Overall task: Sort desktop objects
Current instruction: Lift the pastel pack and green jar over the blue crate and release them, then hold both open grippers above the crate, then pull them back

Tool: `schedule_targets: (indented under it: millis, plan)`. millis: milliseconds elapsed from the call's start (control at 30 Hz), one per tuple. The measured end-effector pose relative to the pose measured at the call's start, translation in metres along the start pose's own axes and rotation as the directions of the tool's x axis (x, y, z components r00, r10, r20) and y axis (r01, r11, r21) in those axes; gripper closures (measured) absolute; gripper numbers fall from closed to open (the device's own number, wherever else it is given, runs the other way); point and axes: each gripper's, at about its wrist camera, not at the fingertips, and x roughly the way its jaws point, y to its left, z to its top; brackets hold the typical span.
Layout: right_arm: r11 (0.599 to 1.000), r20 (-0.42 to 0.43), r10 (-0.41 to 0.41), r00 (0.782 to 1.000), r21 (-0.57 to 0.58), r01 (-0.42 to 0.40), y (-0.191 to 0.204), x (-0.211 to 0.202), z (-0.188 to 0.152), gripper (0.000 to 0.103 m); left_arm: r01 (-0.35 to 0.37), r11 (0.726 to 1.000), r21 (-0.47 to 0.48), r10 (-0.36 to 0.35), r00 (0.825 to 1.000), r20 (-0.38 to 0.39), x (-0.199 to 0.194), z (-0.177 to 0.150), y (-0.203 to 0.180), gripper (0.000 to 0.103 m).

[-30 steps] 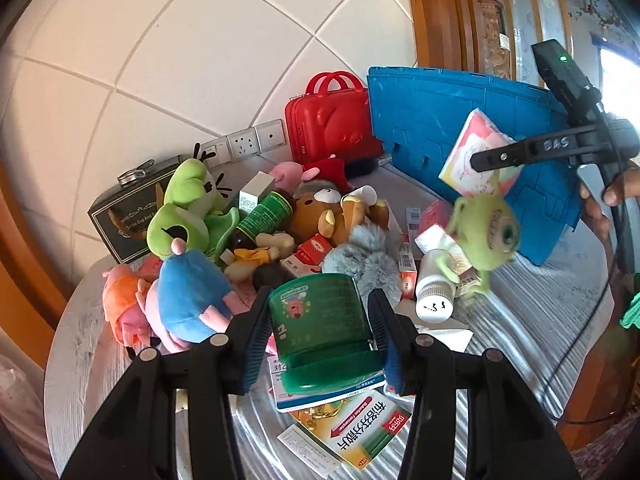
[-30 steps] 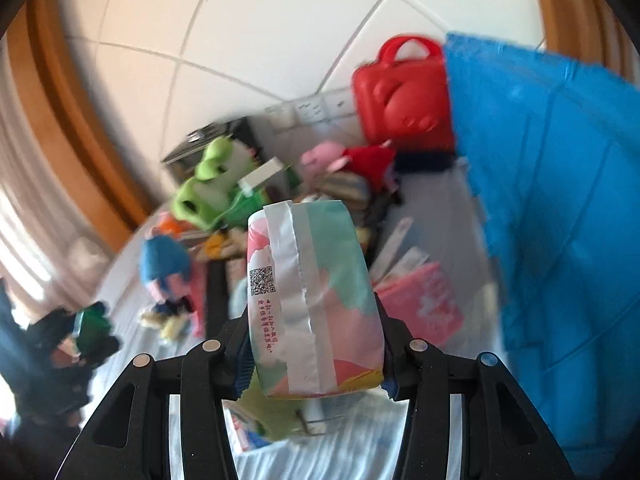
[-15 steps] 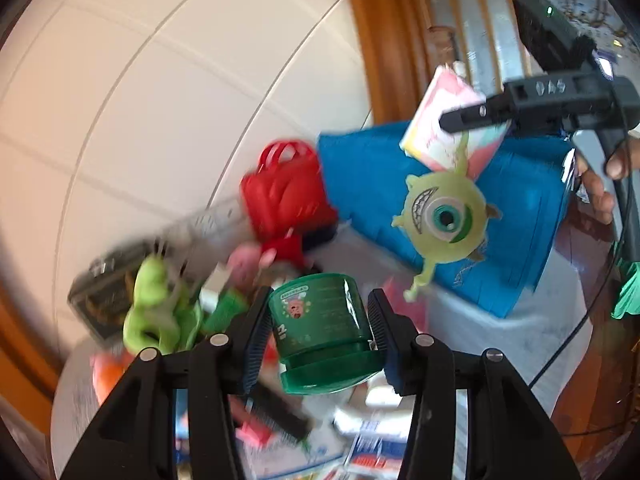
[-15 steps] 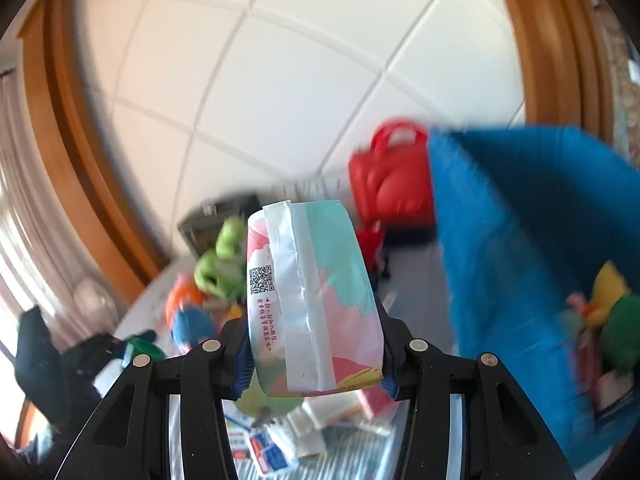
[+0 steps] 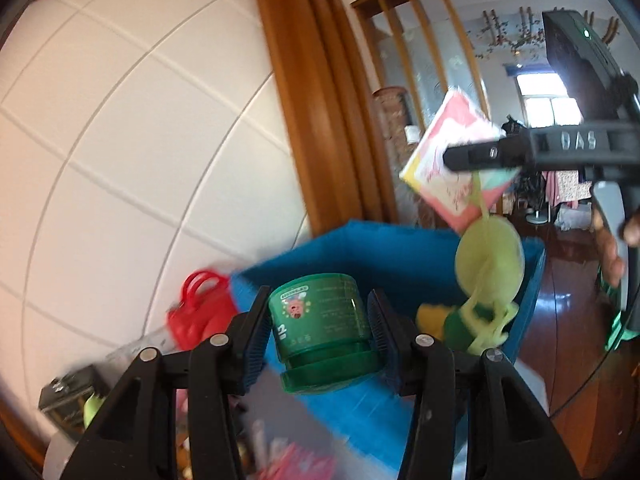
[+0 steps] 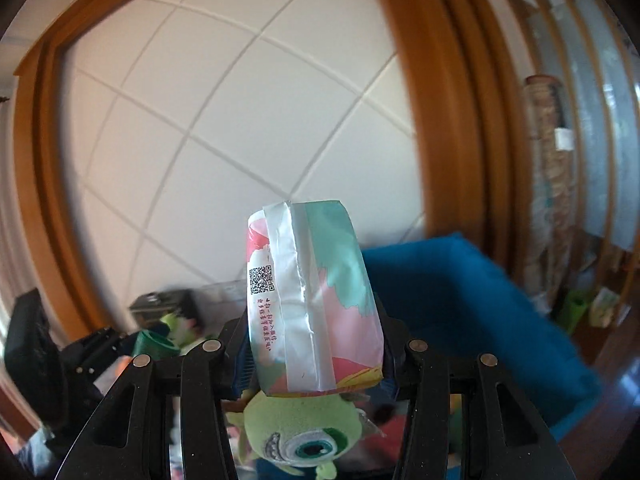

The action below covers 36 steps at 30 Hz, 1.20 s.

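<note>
**Both claws lifted toward the blue bin, each carrying an item**

Left wrist view: The left claw [image 5: 318, 336] is closed on a green jar [image 5: 322, 338], held upside down with its lid toward the camera. A second ago the jar was low over the cluttered surface; now it is raised to the near wall of the blue bin [image 5: 360, 250], and the toy pile has dropped out of sight. This suggests the carry is nearly done and release comes next. To the right, the right claw [image 5: 468, 156] hangs over the bin gripping a pink tissue pack [image 5: 440, 160], with a green one-eyed plush [image 5: 490, 264] dangling beneath it above toys already in the bin. A red toy case [image 5: 200, 312] sits left of the bin by the white tiled wall.

Right wrist view: The right claw [image 6: 316, 354] is clamped on the tissue pack [image 6: 312, 304], seam facing the camera. The plush [image 6: 300, 436] hangs just below it. The bin [image 6: 472, 300] now fills the right side, closer than before. The dangling plush could swing into the left claw's path; how it is attached cannot be told.
</note>
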Motion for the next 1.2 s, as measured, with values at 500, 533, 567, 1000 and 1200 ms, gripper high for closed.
schedule_targets:
  millis: [500, 533, 567, 1000, 1200]
  plan:
    - [0.992, -0.051, -0.088, 0.995, 0.083, 0.092, -0.126, 0.004, -0.007, 0.055, -0.053, 0.999, 0.007, 0.054, 0.997, -0.059, 0.075, 0.051, -0.087, 0.055]
    - [0.991, -0.055, -0.092, 0.994, 0.089, 0.096, -0.131, 0.005, -0.009, 0.055, -0.073, 0.997, 0.0, 0.073, 0.995, -0.069, 0.078, 0.053, -0.087, 0.053]
    - [0.99, -0.061, -0.097, 0.993, 0.096, 0.103, -0.135, 0.008, -0.01, 0.054, -0.091, 0.996, -0.007, 0.09, 0.992, -0.084, 0.079, 0.054, -0.088, 0.048]
    - [0.977, 0.068, -0.17, 0.983, 0.139, 0.16, -0.134, -0.016, -0.003, 0.003, -0.274, 0.957, -0.091, 0.268, 0.96, -0.076, 0.073, 0.074, -0.067, 0.0]
    - [0.978, 0.088, -0.181, 0.98, 0.123, 0.17, -0.118, -0.03, -0.016, 0.001, -0.314, 0.946, -0.081, 0.309, 0.949, -0.068, 0.07, 0.075, -0.07, 0.0]
